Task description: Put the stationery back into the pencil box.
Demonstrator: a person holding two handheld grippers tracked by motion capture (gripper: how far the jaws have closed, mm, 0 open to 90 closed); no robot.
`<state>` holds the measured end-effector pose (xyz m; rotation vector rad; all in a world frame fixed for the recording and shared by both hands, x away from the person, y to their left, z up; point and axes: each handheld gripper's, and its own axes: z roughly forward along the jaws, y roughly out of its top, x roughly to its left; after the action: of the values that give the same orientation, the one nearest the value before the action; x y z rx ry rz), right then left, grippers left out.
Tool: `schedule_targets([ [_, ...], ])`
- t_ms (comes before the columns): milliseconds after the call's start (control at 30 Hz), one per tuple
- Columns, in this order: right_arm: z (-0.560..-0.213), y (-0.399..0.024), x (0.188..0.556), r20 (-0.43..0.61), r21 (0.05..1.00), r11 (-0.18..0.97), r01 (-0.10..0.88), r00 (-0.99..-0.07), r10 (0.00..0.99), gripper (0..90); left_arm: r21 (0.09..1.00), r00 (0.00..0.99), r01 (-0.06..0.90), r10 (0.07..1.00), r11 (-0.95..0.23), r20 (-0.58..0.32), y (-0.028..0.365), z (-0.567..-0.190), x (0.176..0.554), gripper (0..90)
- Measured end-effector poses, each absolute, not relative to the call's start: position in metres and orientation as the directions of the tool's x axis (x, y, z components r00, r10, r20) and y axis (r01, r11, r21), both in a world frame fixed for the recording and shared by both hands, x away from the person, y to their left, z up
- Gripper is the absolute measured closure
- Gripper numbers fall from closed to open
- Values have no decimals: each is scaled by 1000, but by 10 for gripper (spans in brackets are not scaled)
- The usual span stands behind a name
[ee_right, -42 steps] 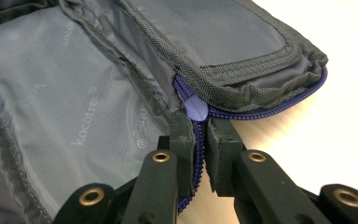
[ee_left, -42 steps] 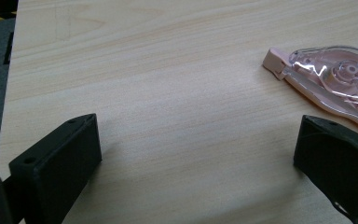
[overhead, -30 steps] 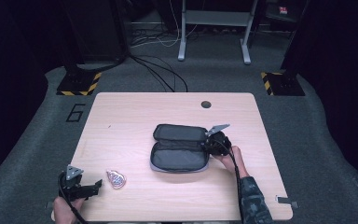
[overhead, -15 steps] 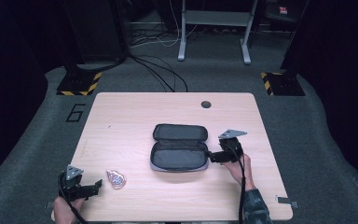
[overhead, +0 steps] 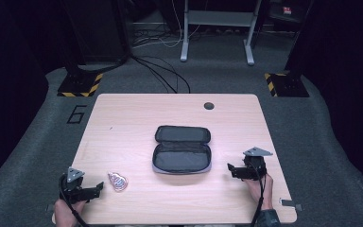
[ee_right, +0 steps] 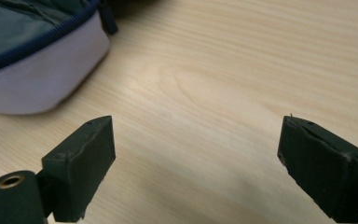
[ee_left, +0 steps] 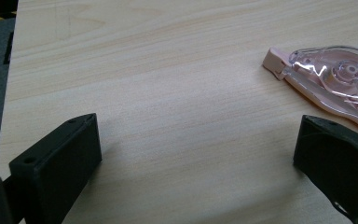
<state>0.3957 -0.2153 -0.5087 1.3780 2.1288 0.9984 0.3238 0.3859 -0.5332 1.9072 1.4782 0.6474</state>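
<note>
At the near left of the counter [overhead: 123, 118], your left gripper [overhead: 94, 189] sits spread beside the pink tape dispenser [overhead: 117, 181]; straddle it squarely before closing. Right gripper [overhead: 230, 170], just spread and empty, idles right of the open case [overhead: 182, 158].

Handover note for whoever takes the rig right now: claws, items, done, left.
Left claw: open, holding nothing, low at the near-left table corner, the pink tape dispenser just ahead of its jaws.
Right claw: jaws have just been opening, nothing between them, on the table just right of the pencil case.
Done: case lies unzipped and open mid-table, lid folded back.
Left, probably: pick up the dispenser, put it in the case, close it.
</note>
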Motion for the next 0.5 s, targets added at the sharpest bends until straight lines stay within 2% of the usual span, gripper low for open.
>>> schedule_targets([
  [267, -519, -226, 391, 42, 752, 224, 620, -384, 922, 96, 733, 219, 665, 976, -146, -5, 384, -533, 324, 2],
  [500, -525, -219, 391, 5, 743, 262, 616, -397, 918, 94, 694, 151, 711, 989, -109, 1, 384, -528, 323, 2],
])
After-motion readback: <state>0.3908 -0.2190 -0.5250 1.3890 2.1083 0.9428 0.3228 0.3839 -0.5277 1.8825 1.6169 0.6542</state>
